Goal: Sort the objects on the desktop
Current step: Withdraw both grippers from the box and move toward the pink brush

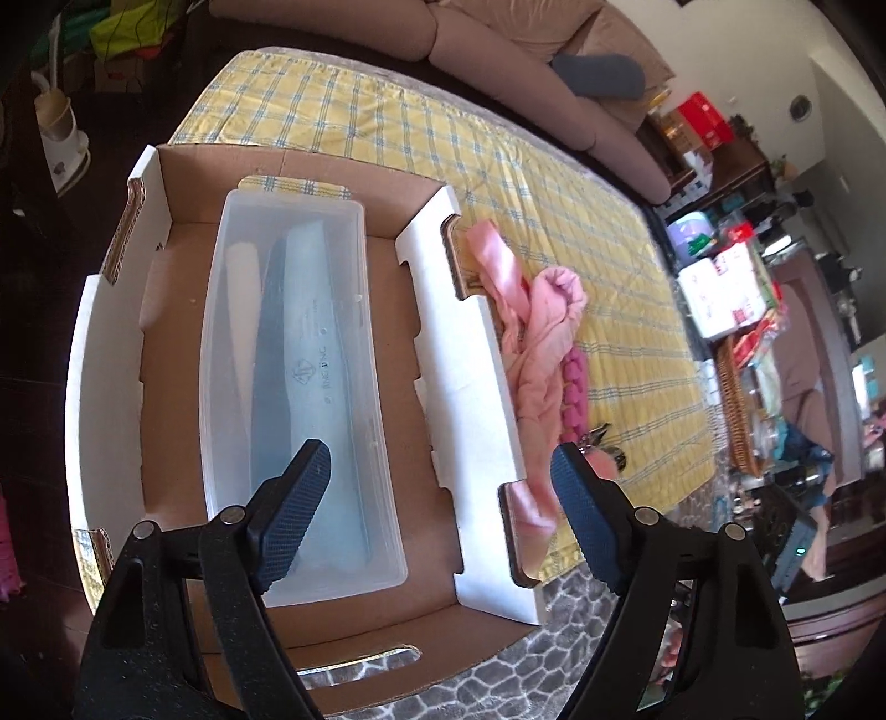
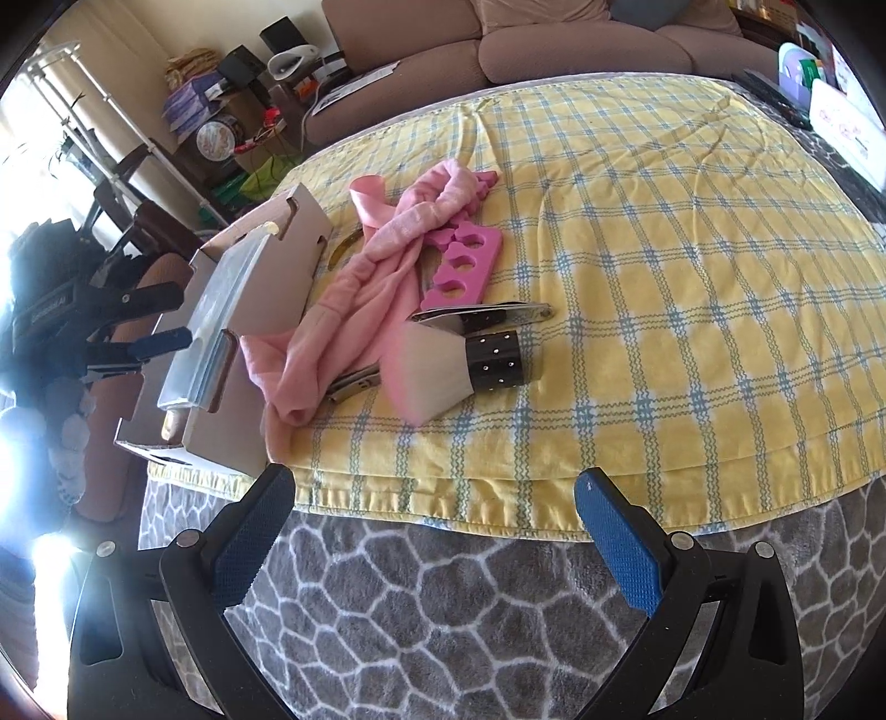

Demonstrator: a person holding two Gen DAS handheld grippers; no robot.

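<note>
A cardboard box (image 1: 470, 354) stands on the yellow checked cloth (image 2: 664, 277). Inside it lies a clear plastic case (image 1: 299, 354) with nail files. My left gripper (image 1: 437, 493) is open and empty, above the box's near end. Beside the box lie a pink headband (image 2: 354, 288), a pink toe separator (image 2: 459, 271), a nail clipper (image 2: 487, 315), a brush with a black studded handle (image 2: 454, 371) and a metal clip (image 2: 354, 382). My right gripper (image 2: 437, 531) is open and empty, over the table's front edge, short of the brush. The box also shows in the right wrist view (image 2: 266, 288).
A grey patterned fleece (image 2: 443, 609) covers the table under the cloth. A brown sofa (image 2: 554, 50) stands behind the table. Cluttered shelves (image 1: 731, 288) stand at the right of the left wrist view. The left gripper shows at the left in the right wrist view (image 2: 160, 315).
</note>
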